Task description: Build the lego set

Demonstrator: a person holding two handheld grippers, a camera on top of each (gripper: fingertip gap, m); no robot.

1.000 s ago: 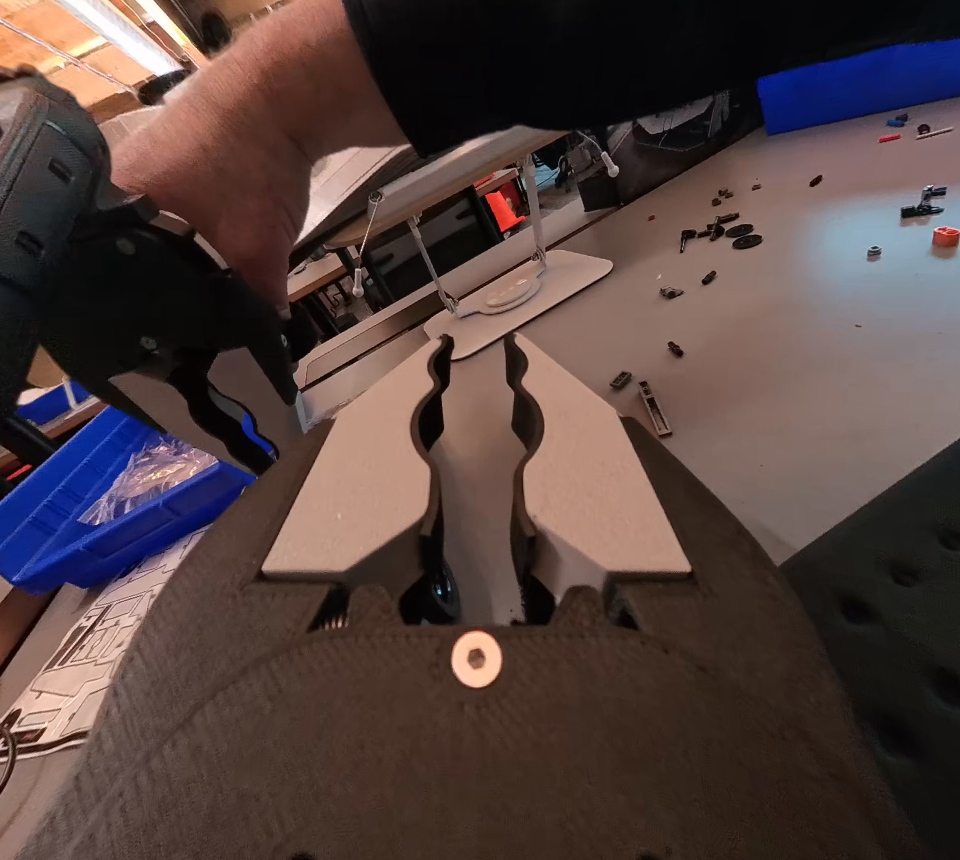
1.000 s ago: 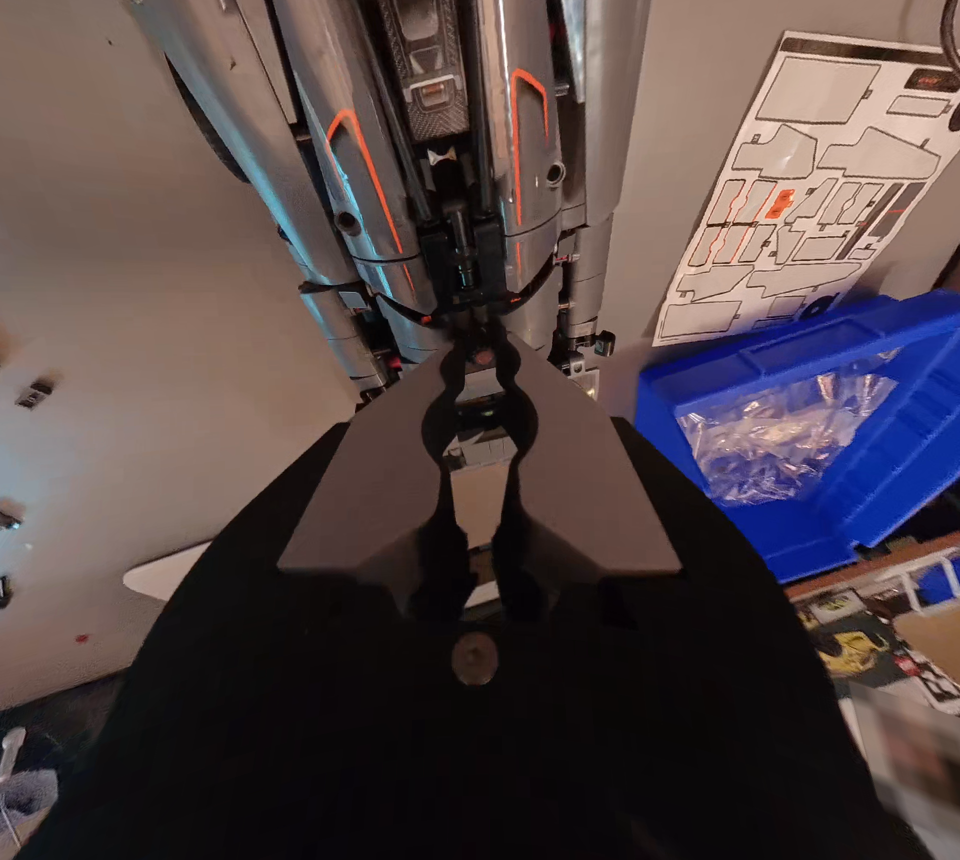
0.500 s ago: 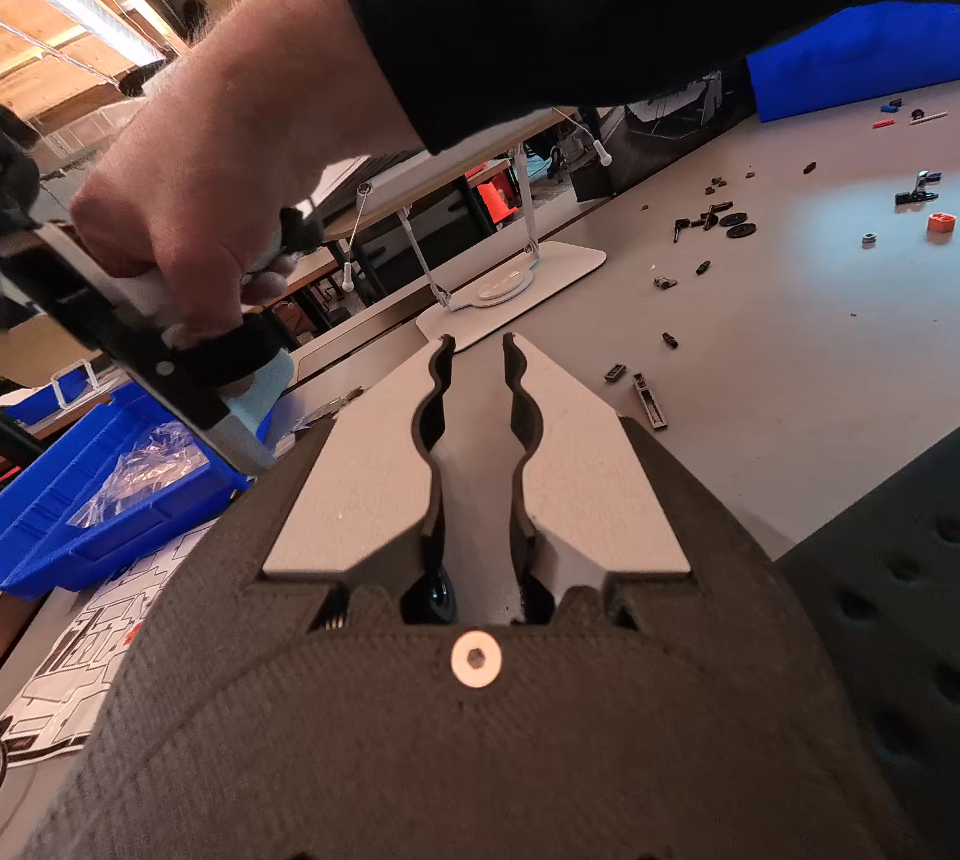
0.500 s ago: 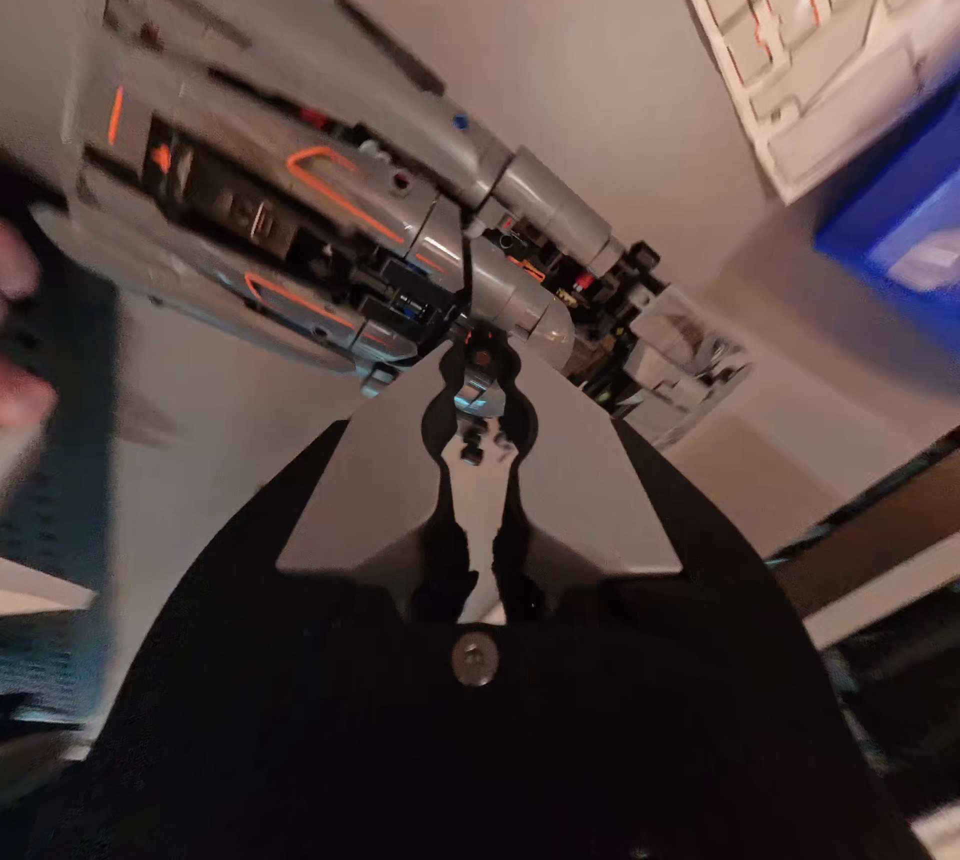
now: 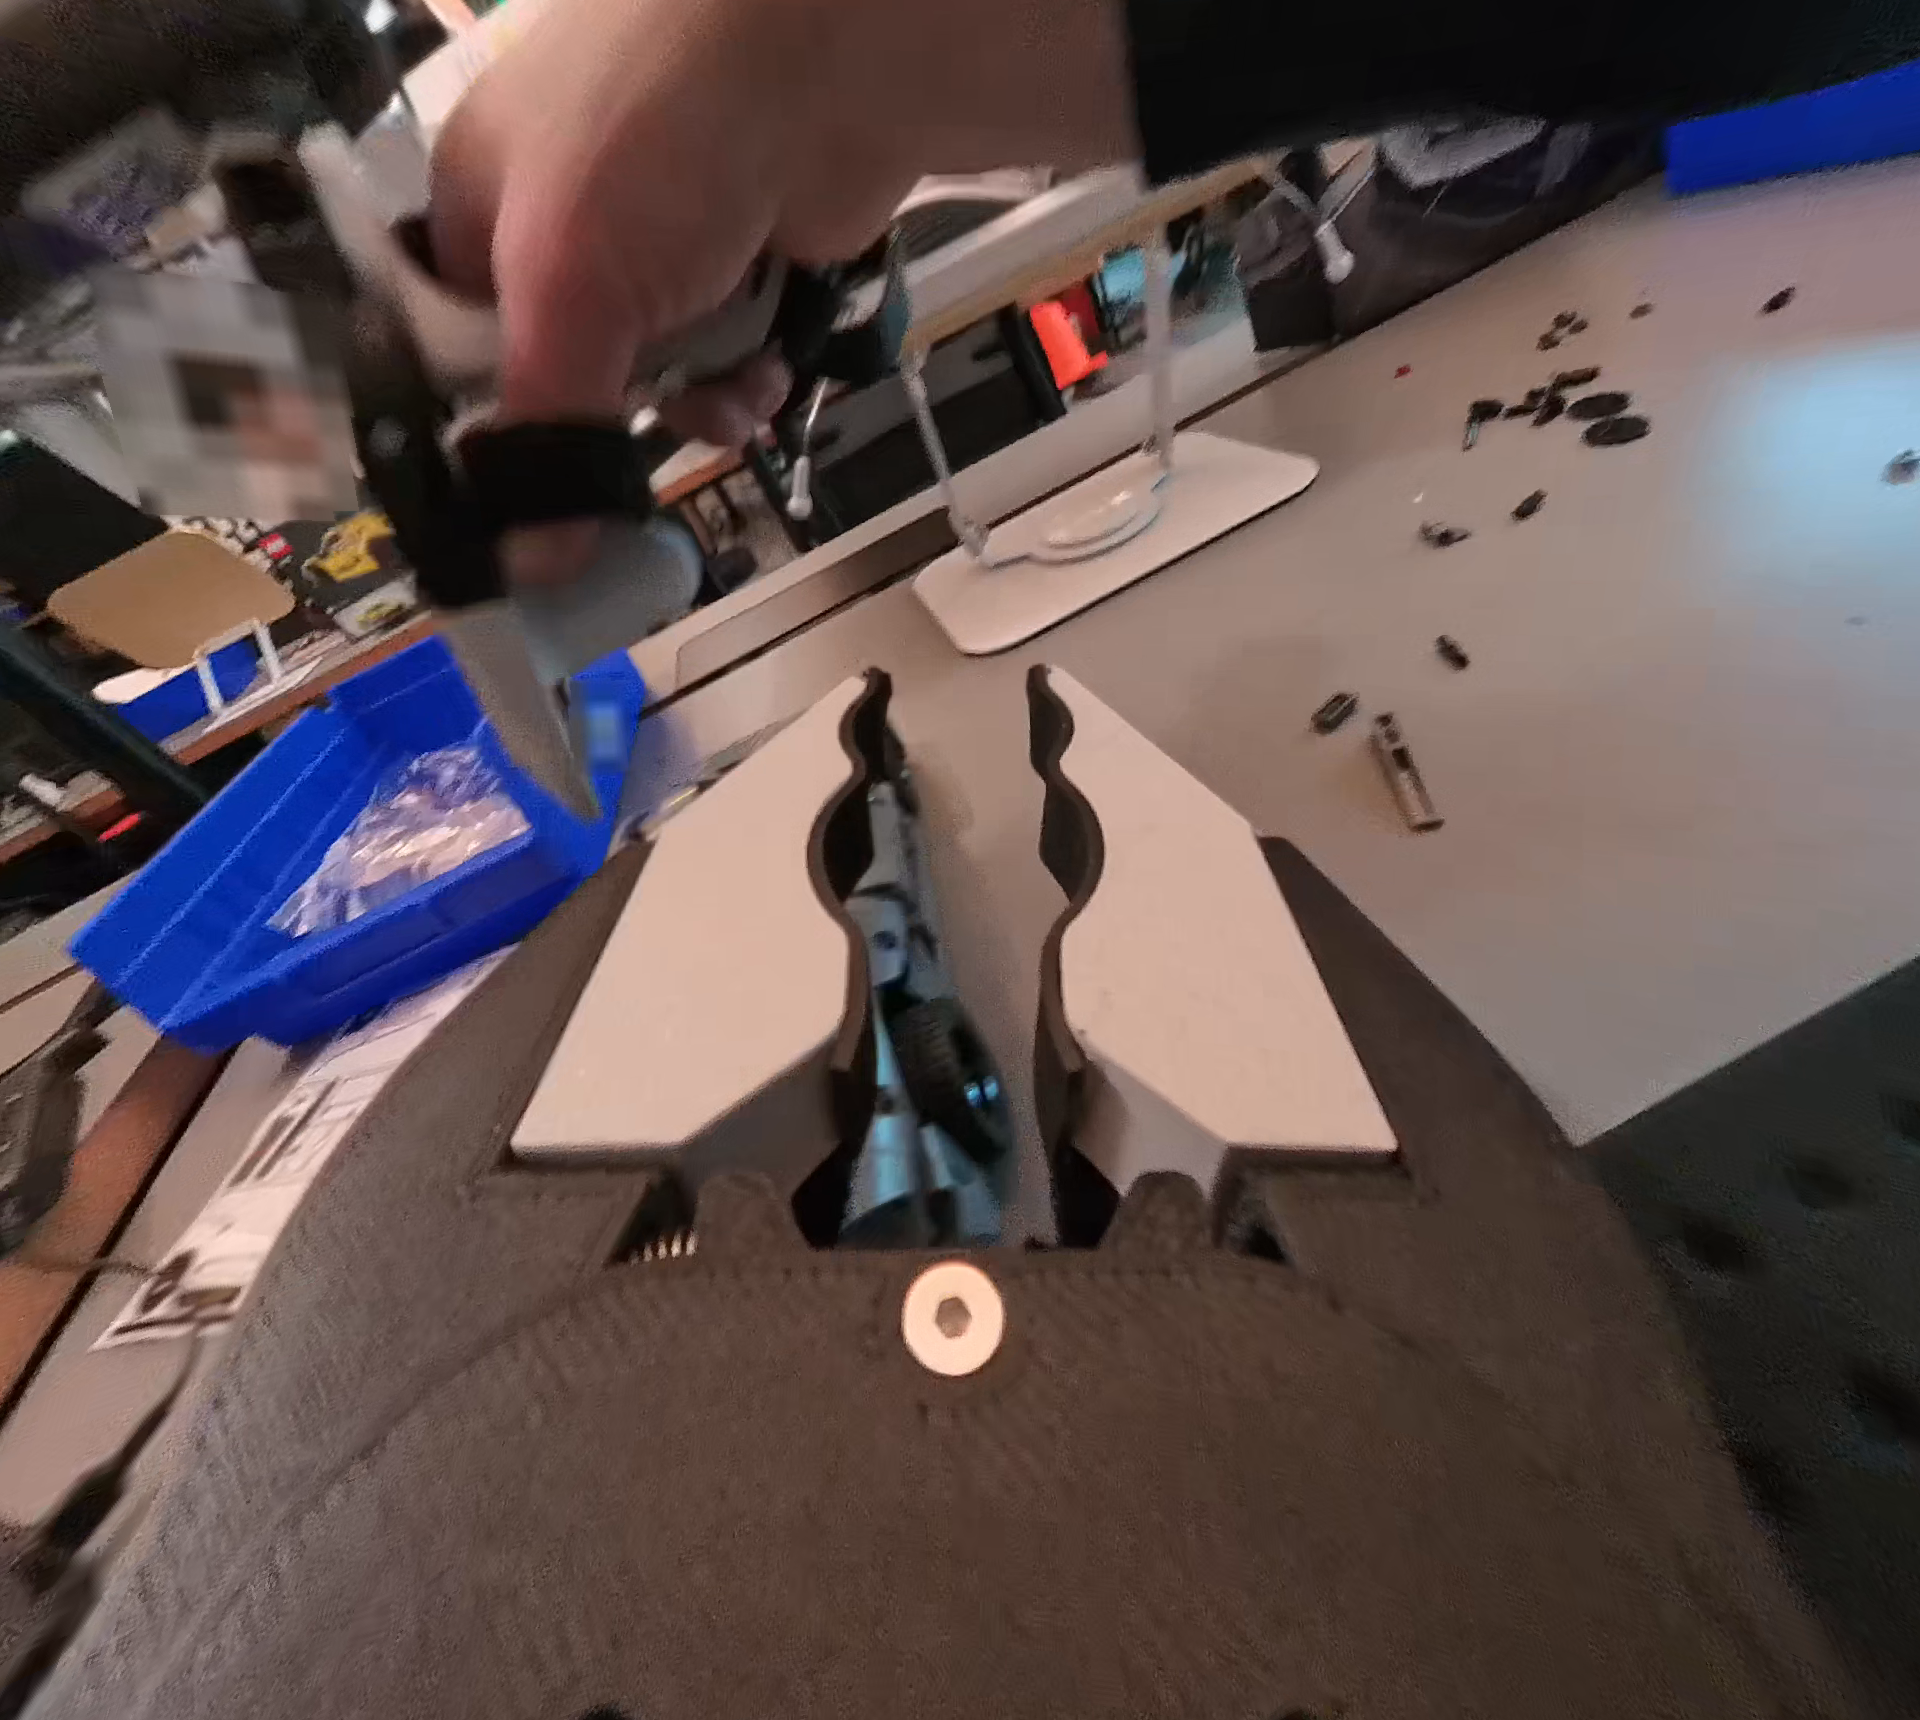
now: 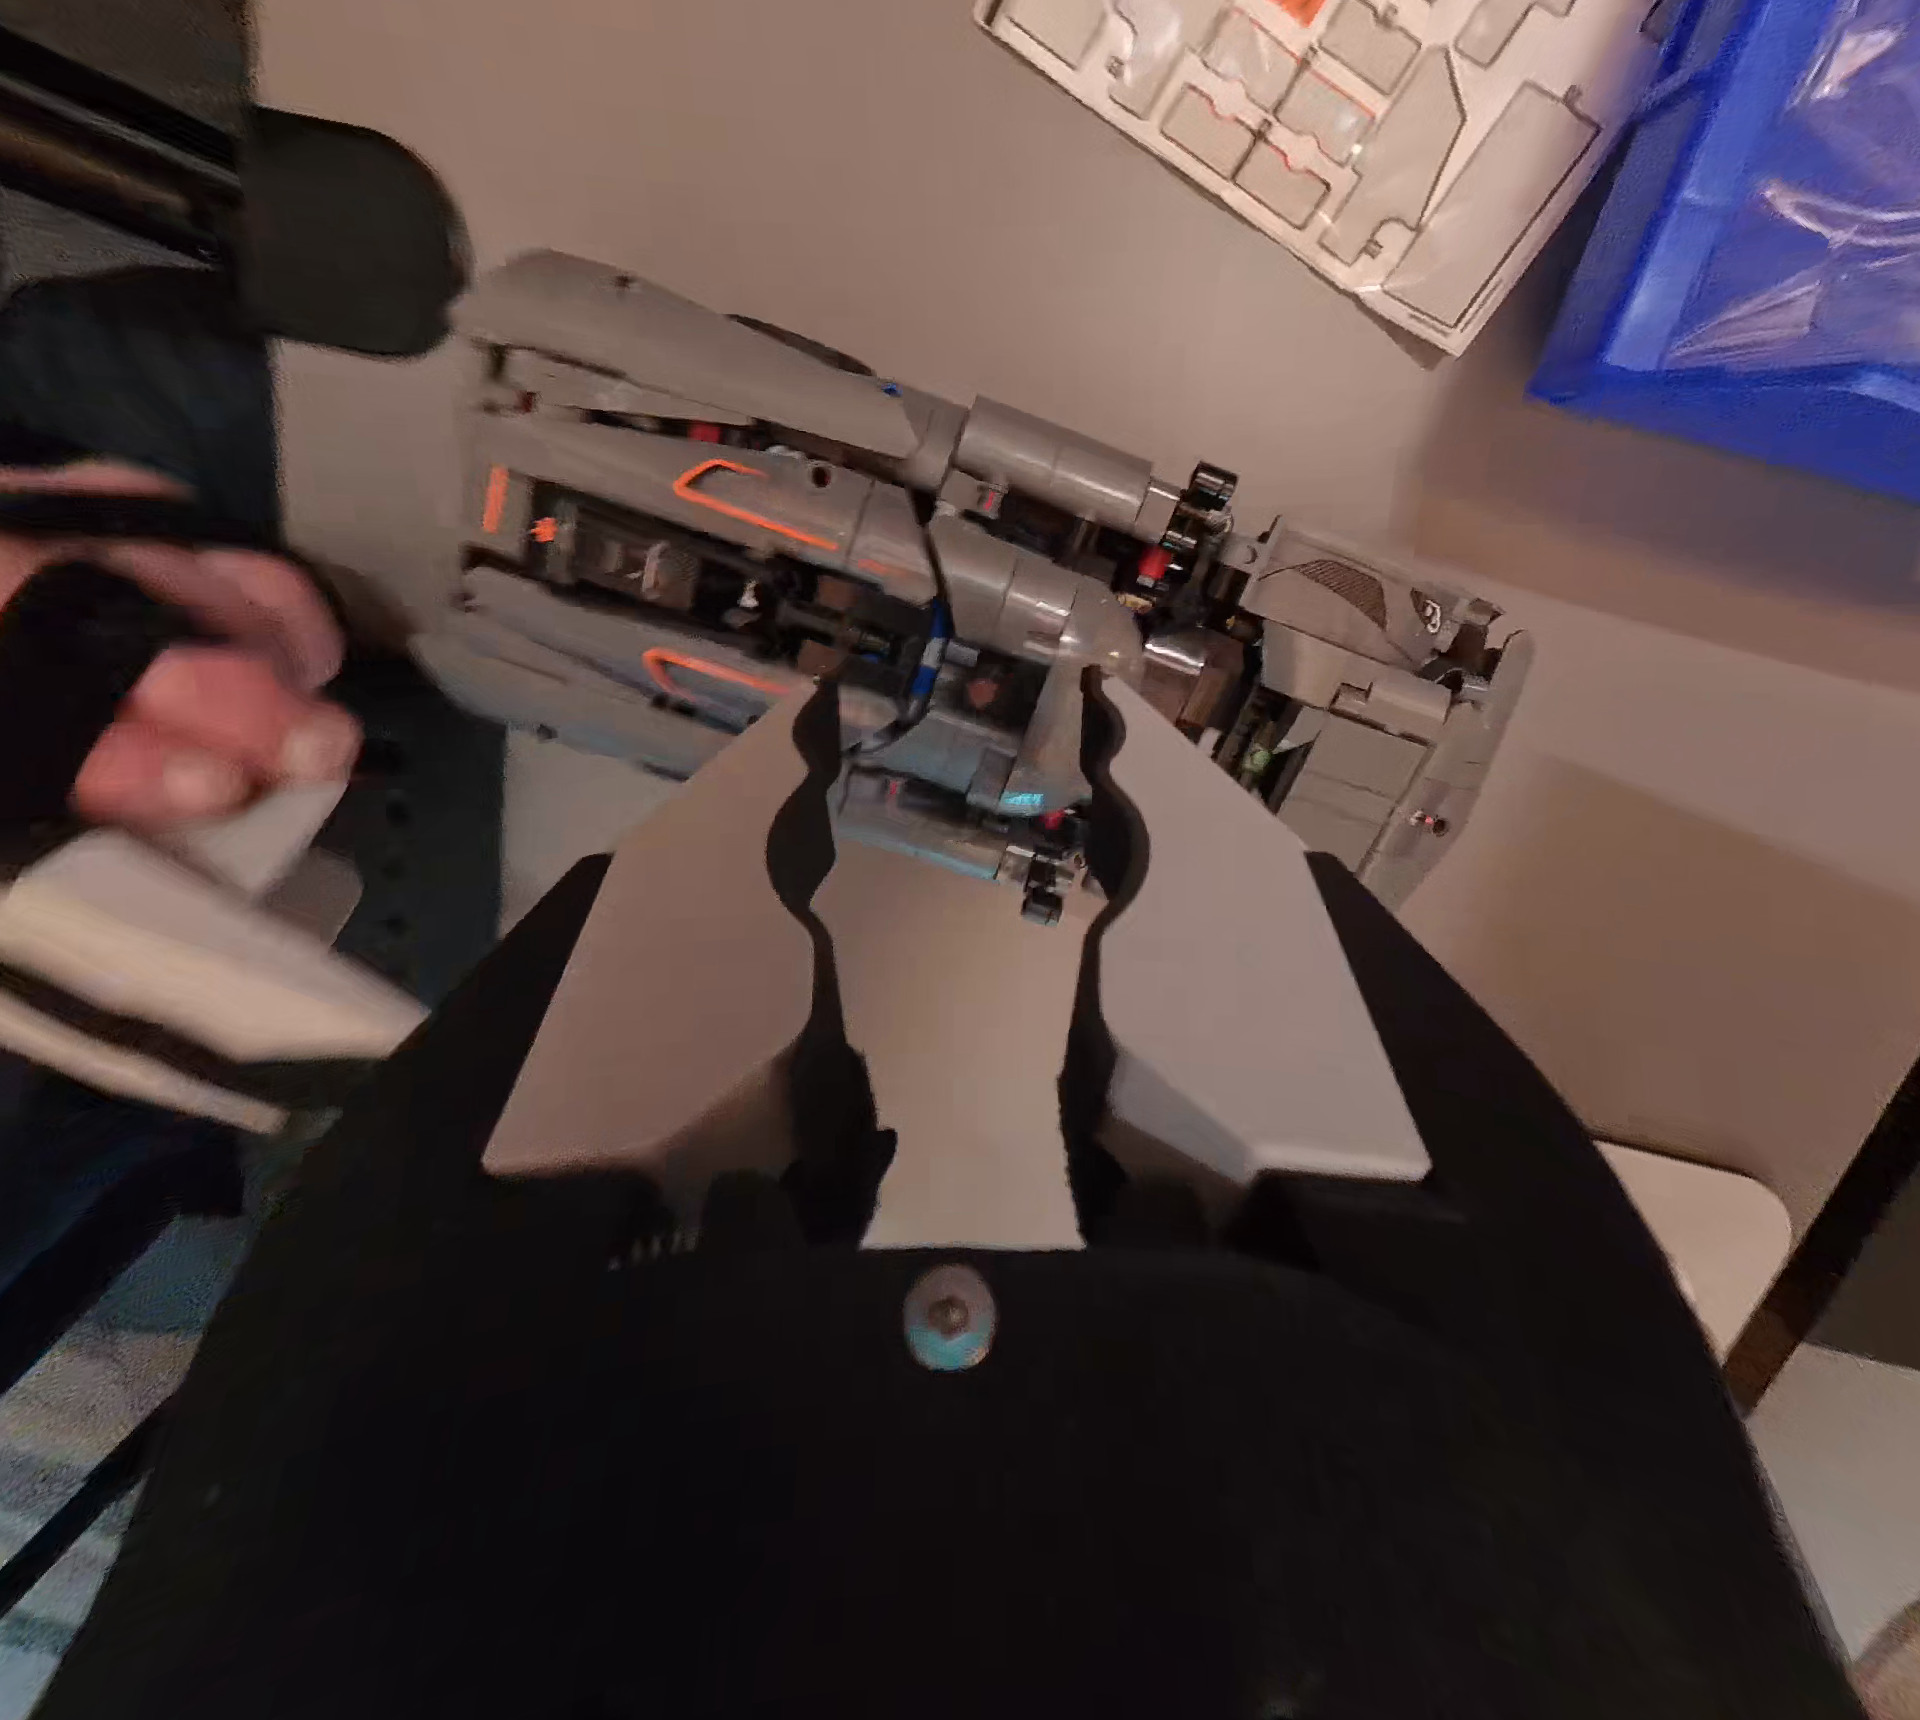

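Right gripper (image 6: 951,704): jaws apart, empty, tips over the grey lego model (image 6: 935,600) at frame centre. Left gripper (image 5: 956,694): jaws apart, empty. Sticker sheet (image 6: 1309,29) and blue bin (image 6: 1756,216) occupy upper right; loose parts (image 5: 1538,413) scattered on table (image 5: 1558,787).

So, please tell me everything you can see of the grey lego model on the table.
The lego model is a long, mostly grey plastic build lying on its side on the beige table. It has smooth rounded panels with orange outline markings, dark inner parts, small red and blue pieces, and a black gear-like ring near one end. It looks partly built, with open gaps. The right gripper is open just in front of it; whether a finger touches it cannot be told. In the left wrist view, part of it with a small black wheel shows below the open left gripper.
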